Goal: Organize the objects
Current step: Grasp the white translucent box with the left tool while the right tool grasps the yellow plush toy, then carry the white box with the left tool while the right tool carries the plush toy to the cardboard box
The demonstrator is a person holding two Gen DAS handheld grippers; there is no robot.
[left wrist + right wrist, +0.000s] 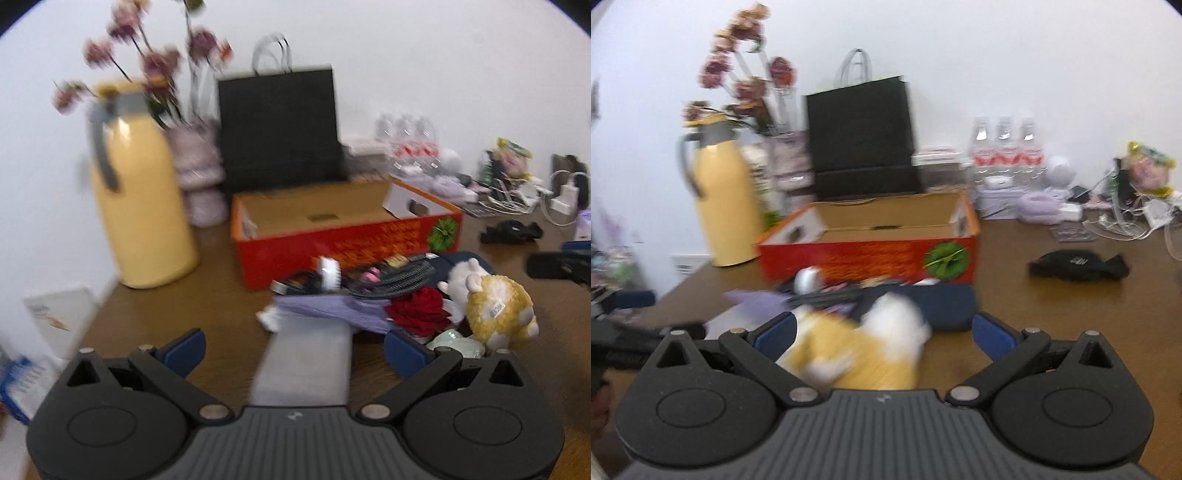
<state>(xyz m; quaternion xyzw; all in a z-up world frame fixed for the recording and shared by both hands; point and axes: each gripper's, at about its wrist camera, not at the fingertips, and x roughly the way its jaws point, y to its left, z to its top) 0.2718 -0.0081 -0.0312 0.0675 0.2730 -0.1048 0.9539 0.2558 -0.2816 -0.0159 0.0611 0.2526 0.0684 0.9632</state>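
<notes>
Clutter sits heaped on a brown wooden table [155, 314], just in front of an open red cardboard box [332, 243] that looks nearly empty and is probably where the things should go. The left gripper [293, 349] has its blue fingers spread wide, with a grey block [306, 365] lying between them; no finger visibly touches it, so it holds nothing. Beyond it lie a purple cloth [332, 308], a coiled black cable [399, 278], a red fabric flower [419, 312] and a yellow and white plush toy [495, 310], packed against one another. The right gripper [884, 334] is also wide open, and the plush toy [864, 350] sits blurred between its fingers, apparently not pinched. Both views are smeared by motion, so exact contact cannot be judged. The main risk is a poor grab: closing on the soft toy off-centre could let it squash and slip out on the way to the box. Because the pile is tangled, lifting one piece could drag the cable or cloth along and spill things off the table edge. A tall yellow flask [142, 192] and a vase of flowers [199, 173] stand just left of the box, and a wide swing could topple them. The two grippers work close together and could collide.
</notes>
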